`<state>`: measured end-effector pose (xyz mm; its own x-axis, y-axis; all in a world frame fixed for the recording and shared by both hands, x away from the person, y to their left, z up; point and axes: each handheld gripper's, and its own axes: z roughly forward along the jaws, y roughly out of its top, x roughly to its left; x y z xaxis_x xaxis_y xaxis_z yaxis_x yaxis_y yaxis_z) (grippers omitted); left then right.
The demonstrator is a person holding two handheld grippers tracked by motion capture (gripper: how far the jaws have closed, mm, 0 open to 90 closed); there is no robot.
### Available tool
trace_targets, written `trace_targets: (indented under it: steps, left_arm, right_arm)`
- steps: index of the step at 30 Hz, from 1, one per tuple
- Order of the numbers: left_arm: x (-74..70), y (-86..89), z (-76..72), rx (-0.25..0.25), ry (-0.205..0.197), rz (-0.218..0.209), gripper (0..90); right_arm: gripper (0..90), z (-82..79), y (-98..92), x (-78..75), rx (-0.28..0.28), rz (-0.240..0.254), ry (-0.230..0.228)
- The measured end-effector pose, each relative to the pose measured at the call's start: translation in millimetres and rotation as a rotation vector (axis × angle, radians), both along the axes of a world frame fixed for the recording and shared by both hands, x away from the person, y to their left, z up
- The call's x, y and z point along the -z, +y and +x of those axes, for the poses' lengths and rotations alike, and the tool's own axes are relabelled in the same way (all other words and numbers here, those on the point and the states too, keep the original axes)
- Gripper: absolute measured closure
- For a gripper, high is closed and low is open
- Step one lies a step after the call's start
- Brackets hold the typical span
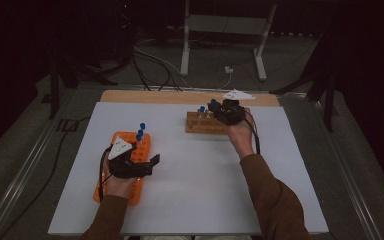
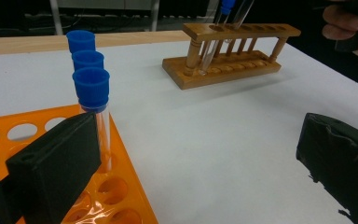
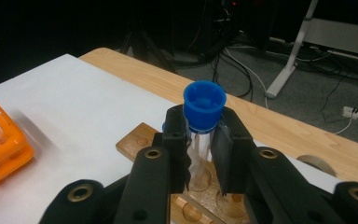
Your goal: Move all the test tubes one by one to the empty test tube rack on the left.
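My right gripper (image 3: pixel 200 136) is shut on a clear test tube with a blue cap (image 3: pixel 204 105), held upright over the holes of a wooden rack (image 3: pixel 137 140). In the high view this gripper (image 1: pixel 219 111) is at the rack's (image 1: pixel 200 125) right end, and another blue-capped tube (image 1: pixel 202 109) stands in the rack beside it. My left gripper (image 1: pixel 147 164) stands open at the right edge of an orange rack (image 1: pixel 130 192). Three blue-capped tubes (image 2: pixel 91 86) stand in that orange rack (image 2: pixel 37 121), just beyond my left jaw, with nothing between the jaws of the left gripper (image 2: pixel 196 158).
A white sheet (image 1: pixel 190 170) covers the table, and a strip of bare wood (image 1: pixel 180 96) runs along the far edge. Cables and a grey stand's legs (image 1: pixel 222 45) lie on the floor beyond. The person's right hand (image 2: pixel 349 28) is seen past the wooden rack (image 2: pixel 228 65).
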<state>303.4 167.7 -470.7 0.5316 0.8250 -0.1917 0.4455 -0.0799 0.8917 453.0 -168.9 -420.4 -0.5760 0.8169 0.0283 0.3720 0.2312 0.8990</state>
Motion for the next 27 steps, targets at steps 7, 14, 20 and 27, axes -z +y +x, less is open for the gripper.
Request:
trace_targets:
  steps: [7, 14, 20, 27]
  left_arm:
    - [-0.4, -1.7, -0.9, -0.016, -0.012, 0.015, 0.8]
    - [-3.8, -3.1, -2.6, -0.044, -0.048, 0.04, 1.2]
    - [-11.2, -3.9, -1.7, -0.053, -0.074, 0.054, 1.2]
    - [-17.1, -15.9, 0.8, -0.027, -0.088, 0.074, 1.2]
  right_arm:
    - [76.5, -4.8, -5.7, -10.0, -0.001, 0.017, -0.016]
    - [76.5, -11.7, -11.0, -16.5, -0.017, 0.056, -0.012]
    - [76.4, -21.1, -13.0, -19.5, -0.048, 0.054, -0.005]
    - [76.4, -30.5, -10.7, -16.4, -0.081, 0.065, 0.017]
